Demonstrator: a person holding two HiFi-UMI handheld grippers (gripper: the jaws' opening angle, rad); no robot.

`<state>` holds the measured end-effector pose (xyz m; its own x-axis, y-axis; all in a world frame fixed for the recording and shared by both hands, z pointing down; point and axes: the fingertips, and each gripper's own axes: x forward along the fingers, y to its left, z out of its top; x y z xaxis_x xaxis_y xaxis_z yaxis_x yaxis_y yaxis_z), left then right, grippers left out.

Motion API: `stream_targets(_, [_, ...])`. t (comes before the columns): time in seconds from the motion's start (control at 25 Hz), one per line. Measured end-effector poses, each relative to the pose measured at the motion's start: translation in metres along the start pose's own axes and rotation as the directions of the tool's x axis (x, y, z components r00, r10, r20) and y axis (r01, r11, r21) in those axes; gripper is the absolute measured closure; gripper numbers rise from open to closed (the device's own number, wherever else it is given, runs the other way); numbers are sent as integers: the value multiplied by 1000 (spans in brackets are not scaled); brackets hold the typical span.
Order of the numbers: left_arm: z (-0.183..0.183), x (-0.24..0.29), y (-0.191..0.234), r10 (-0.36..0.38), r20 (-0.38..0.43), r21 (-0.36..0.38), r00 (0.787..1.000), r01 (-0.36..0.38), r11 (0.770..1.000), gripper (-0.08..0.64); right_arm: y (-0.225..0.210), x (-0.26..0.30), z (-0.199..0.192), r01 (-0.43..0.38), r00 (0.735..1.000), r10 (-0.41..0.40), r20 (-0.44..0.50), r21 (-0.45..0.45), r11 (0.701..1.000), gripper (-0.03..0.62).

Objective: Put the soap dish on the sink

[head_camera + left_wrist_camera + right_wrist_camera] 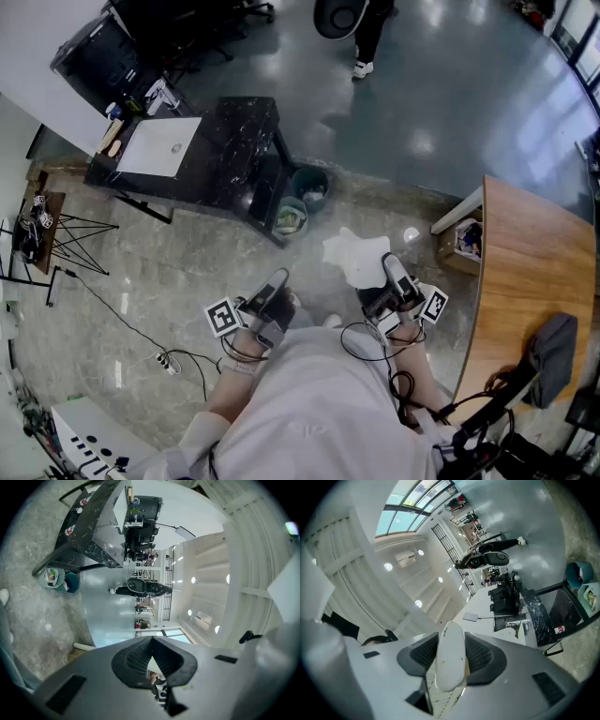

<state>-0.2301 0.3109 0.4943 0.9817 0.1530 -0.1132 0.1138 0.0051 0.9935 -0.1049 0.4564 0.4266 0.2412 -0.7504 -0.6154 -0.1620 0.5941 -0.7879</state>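
Right gripper view: soap dish [450, 656] clamped edge-on btwn right gripper [387, 268] jaws, held over the floor by the person's body. Left gripper [279, 280] jaws pinched together, nothing in em. Sink [159, 147] well apart, on black counter [234, 150].

There was one black marble counter [234, 141] with one white sink [159, 147] set in it. Just beside it stood two bins, a teal bin [310, 185] and a paler bin [291, 217]. Well apart from it were one soap dish [354, 253], two grippers, the left gripper [279, 278] and the right gripper [388, 262], and one wooden table [530, 272].
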Motion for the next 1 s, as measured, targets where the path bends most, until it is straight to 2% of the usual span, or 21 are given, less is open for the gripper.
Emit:
stream_targets(0.24, [-11,22,9,3,-18,-11,1000,-3,1000,552,0,-12,16,7,1000,-7,14,-2,1000,406])
stream_targets(0.52, [-7,43,9,-7,-49,-10,999,6,1000,552,3,-15,35,-1,999,2,46,-30,1000,406])
stream_targets(0.8, [15,63,25,-2,-66,-17,998,1,1000,552,-17,-4,52,12,998,-9,62,-42,999,407])
stream_targets(1.0, [51,80,31,4,-69,-23,998,-5,1000,552,-40,24,65,18,997,-15,70,-43,999,407])
